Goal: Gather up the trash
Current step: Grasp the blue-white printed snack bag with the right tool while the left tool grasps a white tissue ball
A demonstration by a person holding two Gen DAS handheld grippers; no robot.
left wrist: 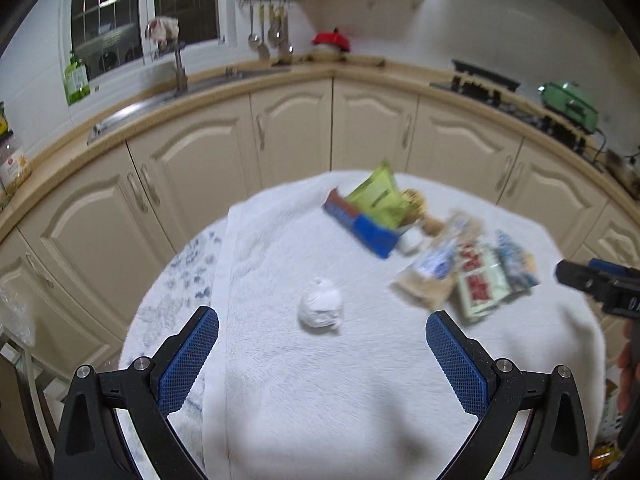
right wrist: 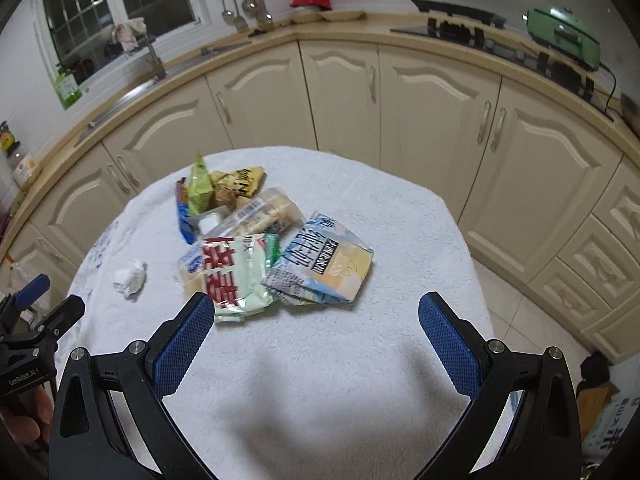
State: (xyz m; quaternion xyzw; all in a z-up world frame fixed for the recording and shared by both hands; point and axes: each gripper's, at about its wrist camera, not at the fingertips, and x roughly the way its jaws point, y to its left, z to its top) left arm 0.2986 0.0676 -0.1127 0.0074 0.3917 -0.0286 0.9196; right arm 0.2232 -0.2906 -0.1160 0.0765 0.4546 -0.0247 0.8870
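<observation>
A crumpled white paper ball (left wrist: 321, 309) lies on the white towel-covered table (left wrist: 320, 380), just ahead of my open, empty left gripper (left wrist: 322, 324). It also shows in the right wrist view (right wrist: 130, 278). A pile of wrappers sits farther back: a red-and-white packet (right wrist: 232, 276), a blue-and-yellow packet (right wrist: 328, 266), a clear cracker sleeve (right wrist: 260, 212), a green packet (right wrist: 200, 188) and a blue box (left wrist: 360, 224). My right gripper (right wrist: 316, 312) is open and empty, just in front of the two nearest packets.
Cream kitchen cabinets (right wrist: 340, 92) curve behind the table, with a sink (left wrist: 180, 88) at the left and a stove (right wrist: 460, 28) with a green pan (right wrist: 564, 32) at the right. A box and bags lie on the floor at the right (right wrist: 604, 412).
</observation>
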